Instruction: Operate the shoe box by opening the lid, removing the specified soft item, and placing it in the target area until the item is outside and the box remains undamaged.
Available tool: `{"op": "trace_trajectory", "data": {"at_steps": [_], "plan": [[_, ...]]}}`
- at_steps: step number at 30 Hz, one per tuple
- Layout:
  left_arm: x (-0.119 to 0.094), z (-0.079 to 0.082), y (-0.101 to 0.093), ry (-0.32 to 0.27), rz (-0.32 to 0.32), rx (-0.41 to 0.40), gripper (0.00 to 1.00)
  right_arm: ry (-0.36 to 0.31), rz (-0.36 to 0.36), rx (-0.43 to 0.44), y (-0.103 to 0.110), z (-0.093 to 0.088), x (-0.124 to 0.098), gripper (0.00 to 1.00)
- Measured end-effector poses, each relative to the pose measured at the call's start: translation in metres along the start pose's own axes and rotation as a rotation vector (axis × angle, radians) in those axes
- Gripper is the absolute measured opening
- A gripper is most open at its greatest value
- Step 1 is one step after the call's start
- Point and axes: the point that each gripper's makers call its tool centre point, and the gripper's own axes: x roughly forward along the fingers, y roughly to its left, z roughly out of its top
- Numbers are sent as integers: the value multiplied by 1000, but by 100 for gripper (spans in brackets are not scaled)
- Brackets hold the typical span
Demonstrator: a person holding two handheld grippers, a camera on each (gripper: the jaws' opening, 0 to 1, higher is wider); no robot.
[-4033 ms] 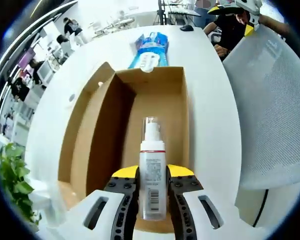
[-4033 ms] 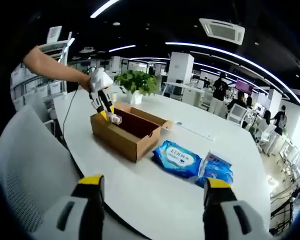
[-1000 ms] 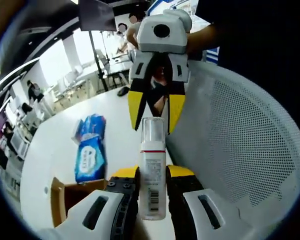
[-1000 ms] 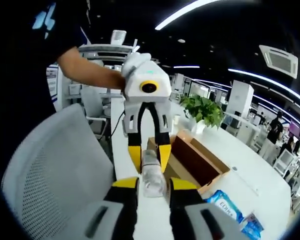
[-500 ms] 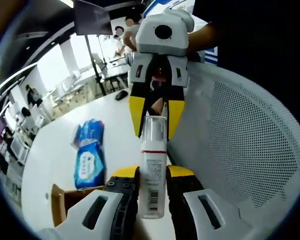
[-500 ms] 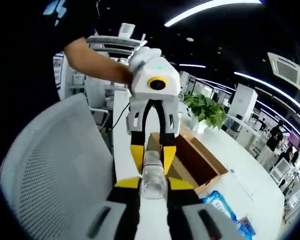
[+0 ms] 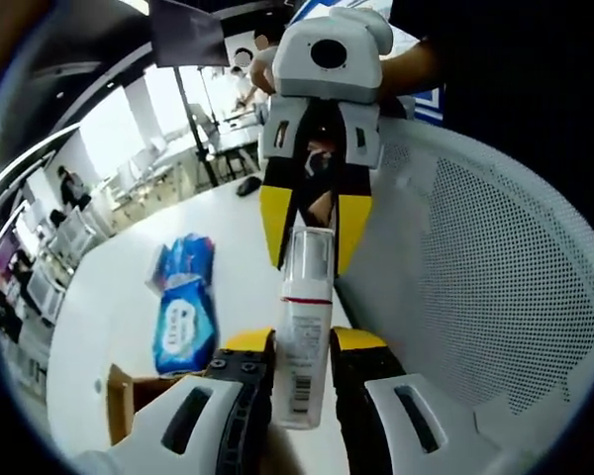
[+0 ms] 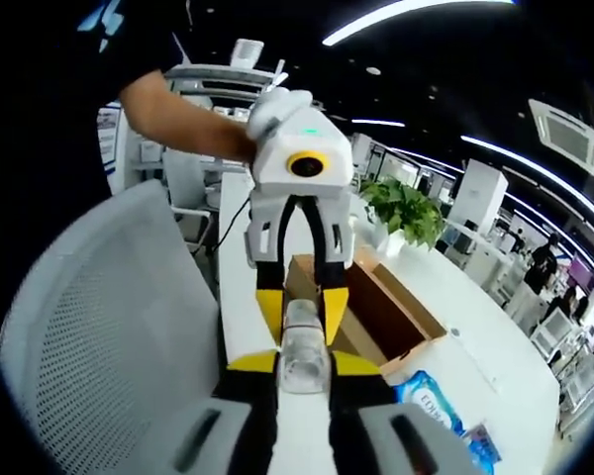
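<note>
2 grippers on 1 bottle

The left gripper [image 7: 299,358] pinches the bottle [image 7: 302,336] by its body, held in the air; the right gripper [image 8: 304,364] faces it, jaws closed on the clear cap end. Beyond — the open shoe box [image 8: 376,309] on the white table [image 7: 129,297], blue wipe packs [image 7: 181,312] further off, a mesh chair [image 7: 485,297] beside.

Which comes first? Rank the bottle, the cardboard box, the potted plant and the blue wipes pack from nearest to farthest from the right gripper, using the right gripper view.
1. Bottle: between the jaws of the right gripper.
2. Cardboard box: on the table just beyond the bottle.
3. Blue wipes pack: lower right, past the box's near corner.
4. Potted plant: behind the box's far end.
</note>
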Motion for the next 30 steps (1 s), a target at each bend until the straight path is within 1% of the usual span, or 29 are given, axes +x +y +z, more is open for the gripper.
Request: {"op": "trace_trajectory", "data": {"at_steps": [3, 8, 13, 15, 18, 21, 25, 27, 30], "plan": [[1, -2, 4, 6, 19, 1, 24, 7, -3, -5, -2, -2, 0, 13], [1, -1, 7, 0, 31, -18, 27, 11, -3, -1, -3, -5, 0, 13], [-1, -2, 10, -4, 53, -39, 37, 20, -8, 4, -9, -5, 1, 13], [-3, 0, 12, -13, 74, -42, 40, 24, -8, 0, -12, -5, 1, 13], [-8, 2, 16, -38, 111, -75, 44, 30, -4, -7, -15, -5, 1, 13], [-11, -5, 22, -27, 147, -93, 52, 34, -2, -19, -18, -5, 1, 13], [-17, -11, 26, -42, 191, -153, 55, 43, -5, -30, -26, -5, 1, 14], [-20, -12, 26, -60, 213, -178, 58, 46, -10, -34, -31, -5, 0, 14], [-24, -16, 27, -65, 235, -208, 62, 51, -19, -41, -40, -5, -1, 14]]}}
